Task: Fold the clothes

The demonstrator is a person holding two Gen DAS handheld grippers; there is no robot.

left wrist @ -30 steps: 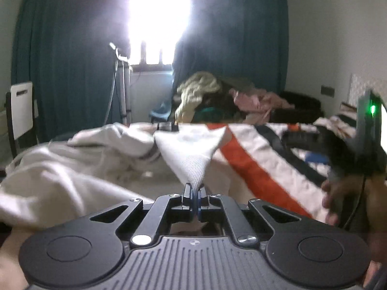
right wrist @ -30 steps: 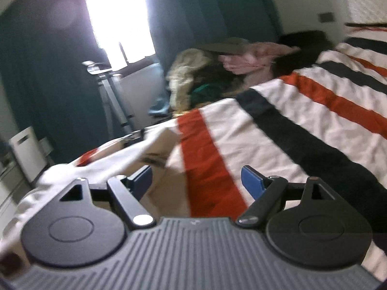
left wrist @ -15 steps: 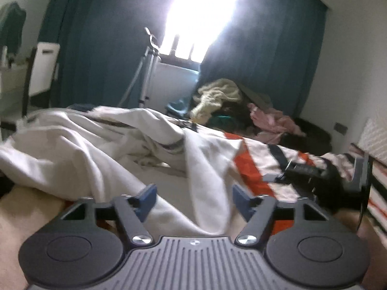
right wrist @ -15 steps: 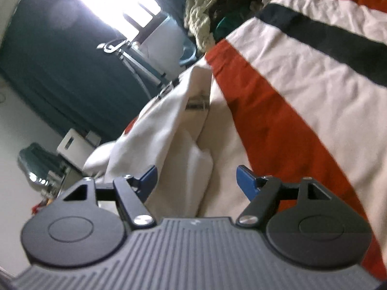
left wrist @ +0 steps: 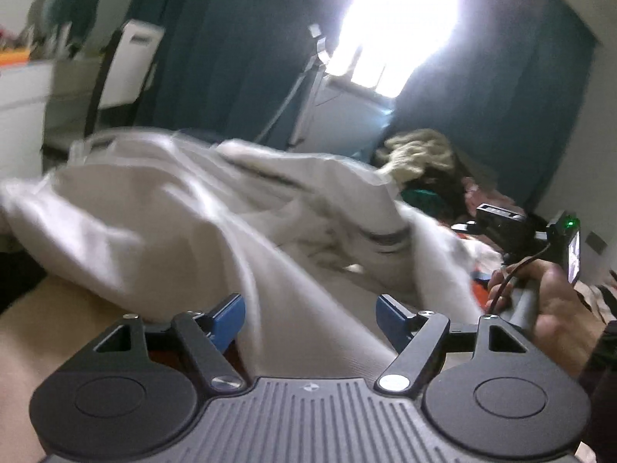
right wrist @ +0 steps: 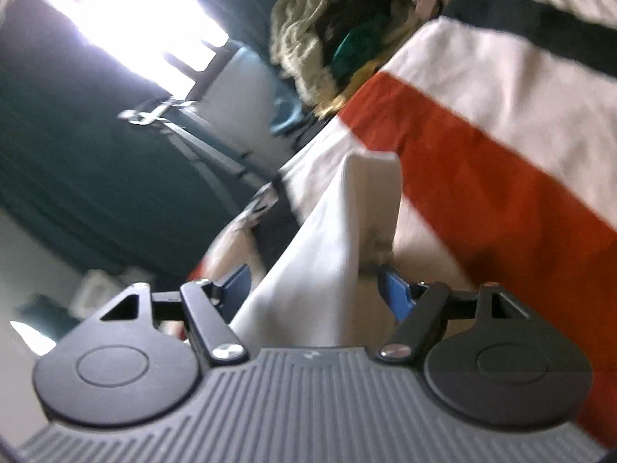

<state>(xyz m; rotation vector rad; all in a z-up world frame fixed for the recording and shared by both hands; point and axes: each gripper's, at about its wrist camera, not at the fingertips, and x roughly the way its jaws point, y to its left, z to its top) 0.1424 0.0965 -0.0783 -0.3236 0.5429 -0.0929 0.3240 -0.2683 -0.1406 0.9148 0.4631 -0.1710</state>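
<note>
In the left wrist view, a white chair [left wrist: 127,65] stood at the far left against the dark teal curtain [left wrist: 231,58], its lower part hidden behind the cloth. The white garment [left wrist: 200,223] lay heaped across the middle of the frame, smeared by motion blur so its folds and a dark printed mark could not be read. The left gripper [left wrist: 310,314] was spread wide, blue pads well apart, with a band of the garment running between them but not pinched by either. A tripod-like stand [left wrist: 304,88] rose before the window [left wrist: 397,23], which was blown out to plain white. Further right, a pile of clothes [left wrist: 416,154] was partly hidden by the garment. At the far right the person's right hand [left wrist: 555,308] held the other tool by its handle; the frame edge cut off the wrist.

In the right wrist view, tilted and blurred, the same curtain [right wrist: 77,154] filled the left. The right gripper [right wrist: 314,285] also stood wide open, a fold of the white garment [right wrist: 331,247] rising between its pads, close by the right pad; whether it touched could not be told. The striped bedspread [right wrist: 501,135], with white, orange and black bands, filled the right, and the clothes pile [right wrist: 327,38] sat at its far edge.
</note>
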